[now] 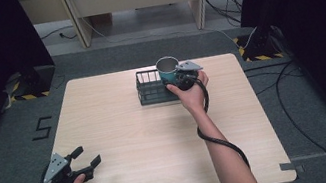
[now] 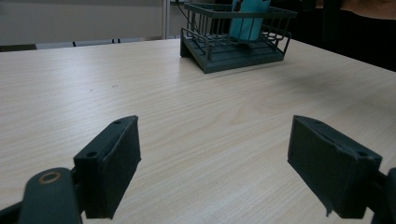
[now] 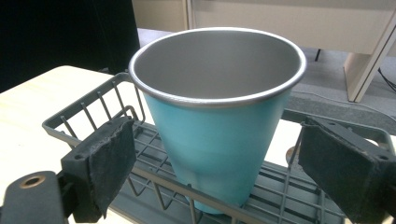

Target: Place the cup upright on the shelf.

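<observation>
A teal cup (image 1: 167, 70) with a bare metal inside stands upright in a dark wire rack (image 1: 151, 87) at the far middle of the table. In the right gripper view the cup (image 3: 217, 121) rises between the two pads, which stand apart from its wall on both sides. My right gripper (image 1: 180, 79) is open around the cup at the rack's right end. My left gripper (image 1: 87, 157) rests open near the table's front left corner, nothing between its pads (image 2: 112, 168). From there the rack (image 2: 233, 39) and cup (image 2: 247, 21) show far off.
The light wooden table (image 1: 160, 143) has bare surface between the two grippers. A black cable (image 1: 220, 142) runs along the right forearm. Dark curtains flank both sides, and floor cables (image 1: 299, 98) lie right of the table.
</observation>
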Tool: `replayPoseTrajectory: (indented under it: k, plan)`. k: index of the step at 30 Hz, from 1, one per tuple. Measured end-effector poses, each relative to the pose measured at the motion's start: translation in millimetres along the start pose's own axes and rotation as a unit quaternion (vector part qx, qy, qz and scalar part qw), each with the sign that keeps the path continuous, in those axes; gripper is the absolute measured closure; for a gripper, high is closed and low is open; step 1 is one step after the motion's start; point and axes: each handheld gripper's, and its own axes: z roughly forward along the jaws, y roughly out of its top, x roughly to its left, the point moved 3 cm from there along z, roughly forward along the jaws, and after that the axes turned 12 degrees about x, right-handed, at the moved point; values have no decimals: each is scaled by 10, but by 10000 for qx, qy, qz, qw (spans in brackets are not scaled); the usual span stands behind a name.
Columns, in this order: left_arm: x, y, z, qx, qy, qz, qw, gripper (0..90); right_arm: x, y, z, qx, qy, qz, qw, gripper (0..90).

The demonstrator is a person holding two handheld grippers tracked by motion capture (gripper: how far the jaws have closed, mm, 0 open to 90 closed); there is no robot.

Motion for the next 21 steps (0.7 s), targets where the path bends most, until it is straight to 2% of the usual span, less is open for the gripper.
replayPoseTrajectory:
  k: [21]
  plan:
    - [-3,-2,5,13,10,10,10000,165,-75,-172,-245,-66,-33,-151,9999,129]
